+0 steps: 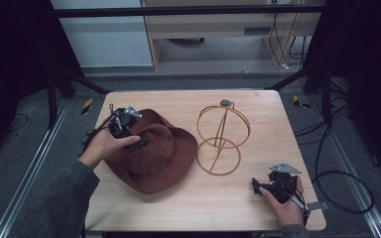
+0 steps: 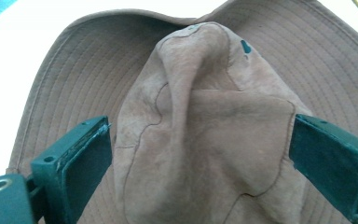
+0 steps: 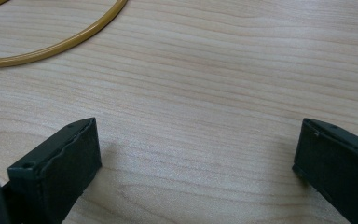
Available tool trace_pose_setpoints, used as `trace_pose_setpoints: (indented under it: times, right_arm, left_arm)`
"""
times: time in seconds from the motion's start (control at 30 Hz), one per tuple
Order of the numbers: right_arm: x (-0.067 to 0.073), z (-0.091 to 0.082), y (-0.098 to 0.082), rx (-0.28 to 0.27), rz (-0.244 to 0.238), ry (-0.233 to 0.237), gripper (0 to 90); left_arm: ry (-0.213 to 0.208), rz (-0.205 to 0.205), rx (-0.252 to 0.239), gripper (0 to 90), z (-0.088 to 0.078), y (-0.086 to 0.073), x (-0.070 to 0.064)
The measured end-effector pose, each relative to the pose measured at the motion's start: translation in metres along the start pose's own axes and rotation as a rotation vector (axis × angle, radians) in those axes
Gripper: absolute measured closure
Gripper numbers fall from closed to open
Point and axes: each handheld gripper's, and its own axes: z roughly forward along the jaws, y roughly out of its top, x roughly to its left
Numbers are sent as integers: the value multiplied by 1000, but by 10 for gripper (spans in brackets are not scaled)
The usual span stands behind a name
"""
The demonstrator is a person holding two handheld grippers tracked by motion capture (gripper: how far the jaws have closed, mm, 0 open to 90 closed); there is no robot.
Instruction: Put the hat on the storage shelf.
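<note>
Step in hand: grasp of the brown hat [image 1: 156,151]. The hat lies crown-up on the left half of the tabletop [image 1: 258,198], its brim flat on the wood. The left tool [image 1: 138,142] is positioned over the crown; in the left gripper view its jaws stand wide apart on either side of the creased suede crown [image 2: 205,140], one to each flank, and have not closed on it. Whether the pads already touch the fabric cannot be told.

Judged next move: close the jaws across the crown pinch, lift the hat clear, and carry it right to the gold wire hat stand [image 1: 222,139], which stands just right of the brim, apparently apart from it. The crown is soft; a shallow grip may slip or crush the crease.

The right tool [image 1: 258,187] rests low at the near right corner of the tabletop, jaws wide open and empty, bare wood between them. In the right gripper view a section of the stand's base ring [image 3: 70,39] lies ahead.

Obstructions: none between hat and stand. The stand is light wire and may shift if the brim strikes it.
</note>
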Motion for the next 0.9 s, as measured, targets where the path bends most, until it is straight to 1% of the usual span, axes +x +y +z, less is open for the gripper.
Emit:
trace_pose_setpoints:
  times: [0.07, 0.2, 0.23, 0.3, 0.33, 0.37, 0.4, 0.43, 0.5, 0.57, 0.67, 0.7, 0.73, 0.8, 0.83, 0.87, 0.9]
  right_arm:
    - [0, 0, 0, 0, 0, 0, 6]
    - [0, 0, 0, 0, 0, 0, 6]
    - [0, 0, 0, 0, 1, 0, 6]
    - [0, 0, 0, 0, 0, 0, 6]
    - [0, 0, 0, 0, 0, 0, 6]
    - [0, 0, 0, 0, 0, 0, 6]
    - [0, 0, 0, 0, 0, 0, 6]
    - [0, 0, 0, 0, 0, 0, 6]
    - [0, 0, 0, 0, 0, 0, 6]
    - [0, 0, 0, 0, 0, 0, 6]
    - [0, 0, 0, 0, 0, 0, 6]
    - [0, 0, 0, 0, 0, 0, 6]
    - [0, 0, 0, 0, 0, 0, 6]
    - [0, 0, 0, 0, 1, 0, 6]
    - [0, 0, 0, 0, 0, 0, 6]
    - [0, 0, 0, 0, 0, 0, 6]
    - [0, 0, 0, 0, 0, 0, 6]
  left_arm:
    - [3, -6, -1, 56, 3, 1, 2]
    - [-1, -3, 6, 73, 7, 3, 2]
    - [-7, -2, 17, 83, 10, 4, 2]
    - [-9, 0, 21, 108, 12, 4, 1]
    - [-11, 7, 33, 108, 14, 4, 2]
    - [-11, 8, 40, 127, 15, 4, 2]
    - [-10, -1, 45, 166, 19, 4, 3]
    - [-10, 2, 53, 187, 19, 4, 4]
    - [-22, -2, 61, 260, 22, 3, 6]
    - [-31, -4, 63, 327, 24, 3, 6]
    - [-41, -5, 63, 453, 25, 4, 7]
    - [-49, -7, 63, 453, 25, 4, 6]
    - [-55, -3, 64, 553, 26, 4, 6]
    - [-59, -5, 66, 625, 26, 4, 5]
    - [-63, -5, 66, 625, 26, 4, 5]
    - [-63, -4, 68, 682, 26, 5, 5]
    - [-57, -5, 57, 763, 26, 4, 6]
